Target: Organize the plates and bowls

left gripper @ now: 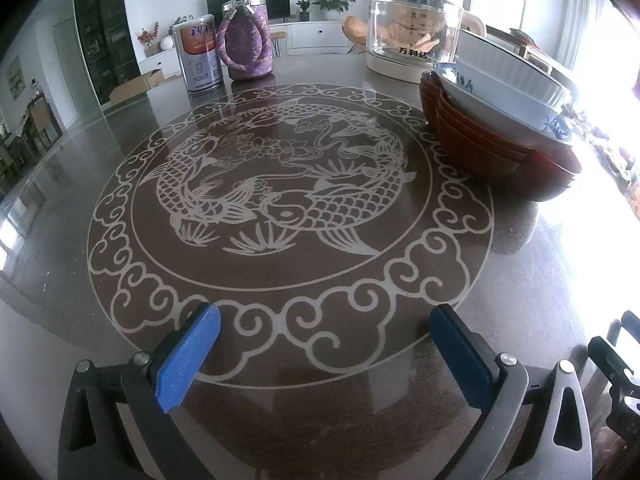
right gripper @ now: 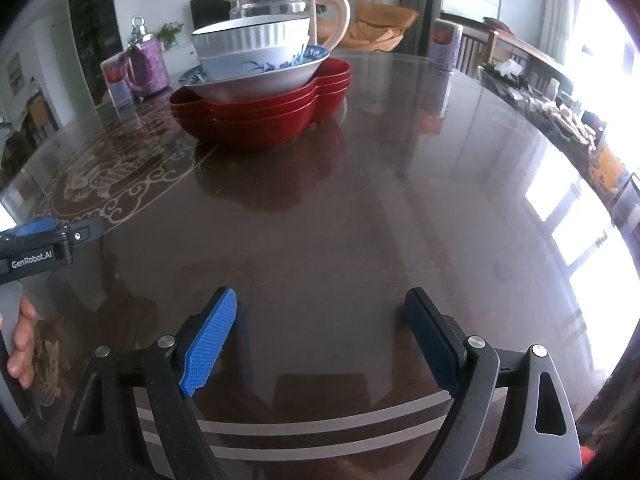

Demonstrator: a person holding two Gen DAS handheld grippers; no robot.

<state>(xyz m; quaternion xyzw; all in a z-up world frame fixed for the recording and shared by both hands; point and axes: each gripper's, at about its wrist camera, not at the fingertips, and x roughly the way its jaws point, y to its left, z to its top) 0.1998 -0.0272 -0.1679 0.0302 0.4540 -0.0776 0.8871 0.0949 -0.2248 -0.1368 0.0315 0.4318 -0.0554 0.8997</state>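
A stack of dishes stands on the dark glass table: red lobed plates [right gripper: 264, 116] at the bottom, a blue-and-white bowl [right gripper: 260, 70] on them, and a white ribbed bowl [right gripper: 252, 38] on top. In the left wrist view the stack [left gripper: 496, 120] is far right. My left gripper [left gripper: 324, 320] is open and empty over the carp pattern, well short of the stack. My right gripper [right gripper: 320, 304] is open and empty above bare table, the stack ahead and slightly left. The left gripper also shows at the left edge of the right wrist view [right gripper: 40, 240].
A glass kettle [left gripper: 412, 28] stands behind the stack. A tin can [left gripper: 198, 54] and a purple jar [left gripper: 246, 40] stand at the far side. Another can [right gripper: 444, 46] stands far right. A cluttered counter [right gripper: 560, 116] runs along the right.
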